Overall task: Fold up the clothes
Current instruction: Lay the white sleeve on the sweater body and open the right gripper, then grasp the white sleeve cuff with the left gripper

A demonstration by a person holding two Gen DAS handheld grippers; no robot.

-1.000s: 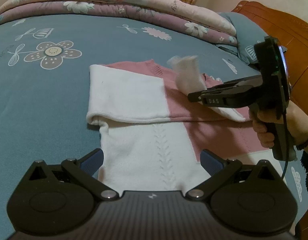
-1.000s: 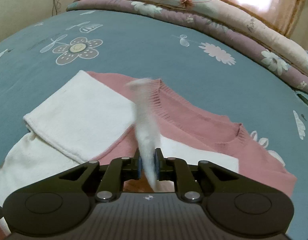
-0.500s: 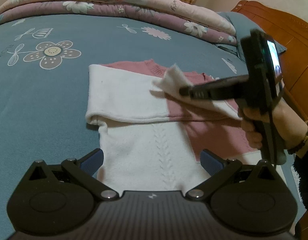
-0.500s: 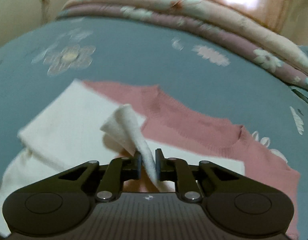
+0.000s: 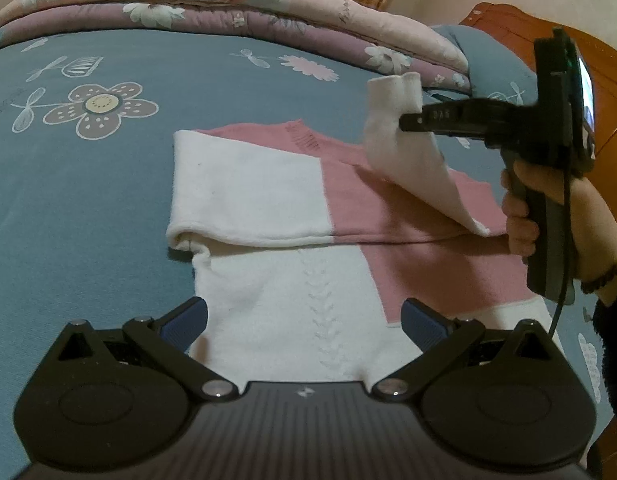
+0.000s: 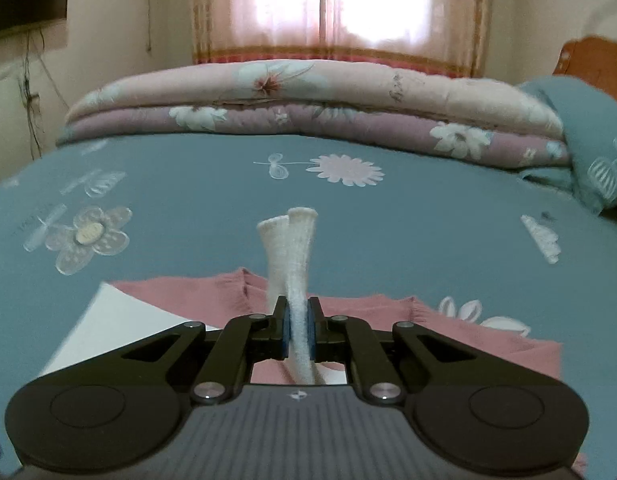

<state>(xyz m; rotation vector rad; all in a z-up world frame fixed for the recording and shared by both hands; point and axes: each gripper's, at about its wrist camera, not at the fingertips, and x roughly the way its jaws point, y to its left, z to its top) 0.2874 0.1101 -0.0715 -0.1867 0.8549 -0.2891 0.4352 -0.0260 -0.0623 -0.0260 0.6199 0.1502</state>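
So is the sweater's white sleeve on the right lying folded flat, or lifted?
Lifted. The right gripper is shut on the white sleeve, holding its cuff above the pink and white sweater; only its lower end touches the body.

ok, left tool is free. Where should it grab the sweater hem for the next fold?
Probably the near-left corner of the hem, coming in low from the front edge. The white body panel of the sweater lies flat between the open left tool, so that edge is exposed. The right tool holds the sleeve cuff lifted.
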